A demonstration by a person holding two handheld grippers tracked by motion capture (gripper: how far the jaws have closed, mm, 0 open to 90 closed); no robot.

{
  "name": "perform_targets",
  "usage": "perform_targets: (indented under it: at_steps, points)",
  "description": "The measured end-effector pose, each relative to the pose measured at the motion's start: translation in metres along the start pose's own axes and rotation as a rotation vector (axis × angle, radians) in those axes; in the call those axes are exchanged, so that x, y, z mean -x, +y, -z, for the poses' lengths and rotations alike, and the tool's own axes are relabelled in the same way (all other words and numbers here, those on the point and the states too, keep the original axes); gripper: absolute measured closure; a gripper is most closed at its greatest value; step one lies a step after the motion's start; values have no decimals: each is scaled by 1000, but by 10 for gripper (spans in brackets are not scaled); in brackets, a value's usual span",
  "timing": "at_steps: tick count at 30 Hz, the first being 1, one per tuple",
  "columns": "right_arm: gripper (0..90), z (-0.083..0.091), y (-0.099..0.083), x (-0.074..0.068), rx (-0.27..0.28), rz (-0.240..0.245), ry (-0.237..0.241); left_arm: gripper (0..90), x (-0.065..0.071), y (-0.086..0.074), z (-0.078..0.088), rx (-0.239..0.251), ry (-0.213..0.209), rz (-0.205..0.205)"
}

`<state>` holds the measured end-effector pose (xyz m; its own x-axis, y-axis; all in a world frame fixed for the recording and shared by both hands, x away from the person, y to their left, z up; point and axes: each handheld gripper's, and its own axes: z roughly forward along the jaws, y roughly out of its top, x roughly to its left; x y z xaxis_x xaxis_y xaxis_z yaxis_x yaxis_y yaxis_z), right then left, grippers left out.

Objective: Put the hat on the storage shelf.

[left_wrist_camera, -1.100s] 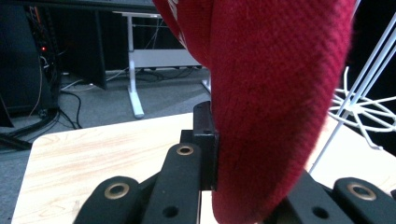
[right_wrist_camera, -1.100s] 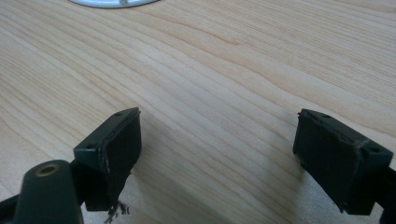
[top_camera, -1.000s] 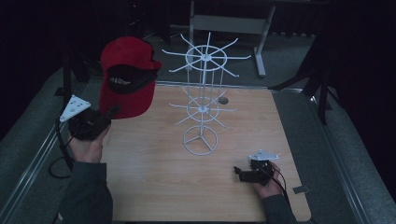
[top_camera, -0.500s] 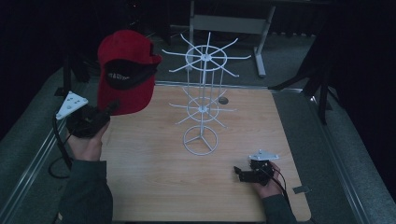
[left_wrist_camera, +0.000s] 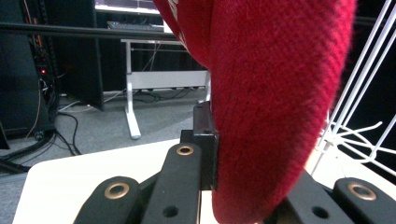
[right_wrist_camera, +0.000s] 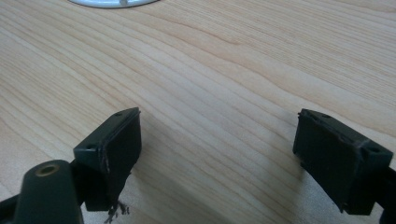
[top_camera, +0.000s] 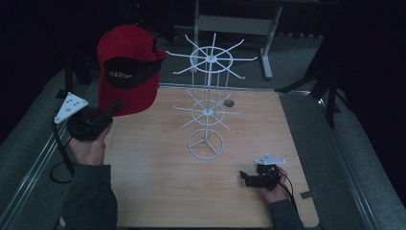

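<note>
A cap (top_camera: 127, 67) hangs at upper left, a wire rack (top_camera: 207, 103) stands on the table (top_camera: 158, 191) at centre, right of it.

Both grippers are black, with a grey three-cornered plate on top bearing small dark holes. The left gripper (top_camera: 93, 122) trails a black cable at 7 o'clock; its links show brass-ringed holes. The right gripper (top_camera: 246, 178) has blocky, square-edged jaws with small screws. The person wears dark grey-green sleeves (top_camera: 88, 201).
</note>
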<state>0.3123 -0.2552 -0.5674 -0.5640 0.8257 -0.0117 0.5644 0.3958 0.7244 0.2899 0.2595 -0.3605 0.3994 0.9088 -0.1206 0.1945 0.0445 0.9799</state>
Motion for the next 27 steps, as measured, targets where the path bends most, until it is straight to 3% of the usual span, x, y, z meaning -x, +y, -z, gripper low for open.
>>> perform_targets:
  at_steps: [27]
  points:
    - [151, 0, 0, 0, 0, 0, 0, 856, 5, 10, -2, 57, -26, 26]
